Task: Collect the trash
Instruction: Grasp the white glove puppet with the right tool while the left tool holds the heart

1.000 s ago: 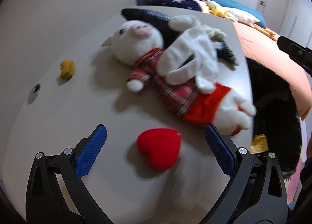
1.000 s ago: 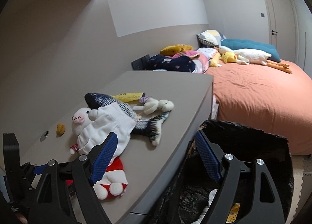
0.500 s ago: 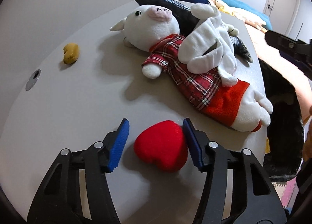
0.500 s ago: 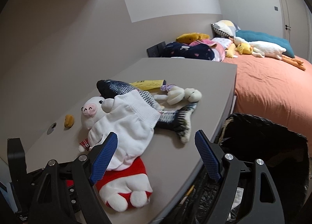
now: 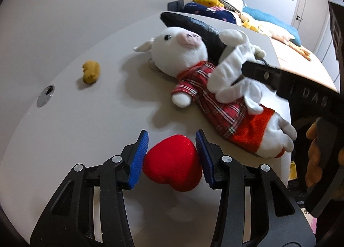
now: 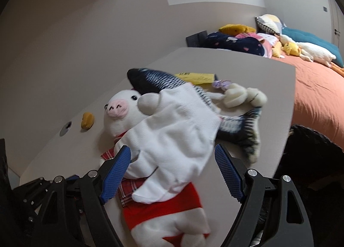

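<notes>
My left gripper (image 5: 172,156) is shut on a red plush heart (image 5: 173,164) at the near edge of the grey table (image 5: 96,122). A white plush pig (image 5: 193,62) in a red plaid outfit lies just beyond it, with a white cloth (image 5: 234,79) draped over it. My right gripper (image 6: 172,171) is open, its blue pads either side of the white cloth (image 6: 174,139) on the pig (image 6: 122,109). A dark fish plush (image 6: 154,81) lies behind the pig.
A small yellow toy (image 5: 91,71) and a metal grommet (image 5: 45,95) lie on the table's left. A yellow packet (image 6: 195,77) and a small cream plush (image 6: 243,95) lie further back. A black trash bag (image 6: 311,161) hangs off the table's right edge. A bed (image 6: 318,96) stands beyond.
My left gripper closed from wide open onto the red heart. My right gripper moved left from above the trash bag to over the cloth-covered pig.
</notes>
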The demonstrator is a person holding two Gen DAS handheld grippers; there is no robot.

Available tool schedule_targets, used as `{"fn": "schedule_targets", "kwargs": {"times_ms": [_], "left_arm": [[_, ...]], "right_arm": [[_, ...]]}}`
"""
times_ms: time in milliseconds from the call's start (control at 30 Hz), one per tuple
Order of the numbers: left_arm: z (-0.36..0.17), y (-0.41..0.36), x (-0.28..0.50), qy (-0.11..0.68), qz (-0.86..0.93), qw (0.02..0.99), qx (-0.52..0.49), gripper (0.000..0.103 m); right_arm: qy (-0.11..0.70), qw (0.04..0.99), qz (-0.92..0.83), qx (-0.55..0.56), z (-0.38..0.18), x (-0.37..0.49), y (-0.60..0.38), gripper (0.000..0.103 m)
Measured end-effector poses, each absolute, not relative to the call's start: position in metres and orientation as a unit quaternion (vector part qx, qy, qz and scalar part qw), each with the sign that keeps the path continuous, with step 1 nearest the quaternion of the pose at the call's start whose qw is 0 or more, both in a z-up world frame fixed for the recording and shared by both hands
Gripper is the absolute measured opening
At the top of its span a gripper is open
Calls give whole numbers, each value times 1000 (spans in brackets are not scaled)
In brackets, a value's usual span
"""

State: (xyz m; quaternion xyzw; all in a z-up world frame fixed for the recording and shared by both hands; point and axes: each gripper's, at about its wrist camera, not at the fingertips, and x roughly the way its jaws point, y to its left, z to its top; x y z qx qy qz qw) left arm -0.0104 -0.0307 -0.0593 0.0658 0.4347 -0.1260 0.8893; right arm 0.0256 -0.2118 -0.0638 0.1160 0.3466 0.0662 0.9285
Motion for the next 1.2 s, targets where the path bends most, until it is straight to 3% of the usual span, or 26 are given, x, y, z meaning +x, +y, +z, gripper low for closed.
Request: {"fn": "schedule_targets", "kwargs": {"times_ms": [100,167,200,267,333,1200], "left_arm": [[-57,-26,-8,432,-117,892,60,45],[-58,-24,-10,432,-117,892,58,45],[-57,-23,-10,433,-116,892,56,45],[-58,-25,-10,433,-116,892,55,45],[-58,-24,-11,433,-113,893,53,45],[-5,-64,-39,371,-154,915,42,45]], "right_arm": [[359,923,70,117,-69,31,-207,66],[369,917,84,126,-74,35,-205,41],[374,914,86,131,-76,37,-205,36],[374,914,87,132,-76,36,-206,14],[367,915,95,141,-75,33,-210,10],[251,955,57,146,7,-54,-273,10]]}}
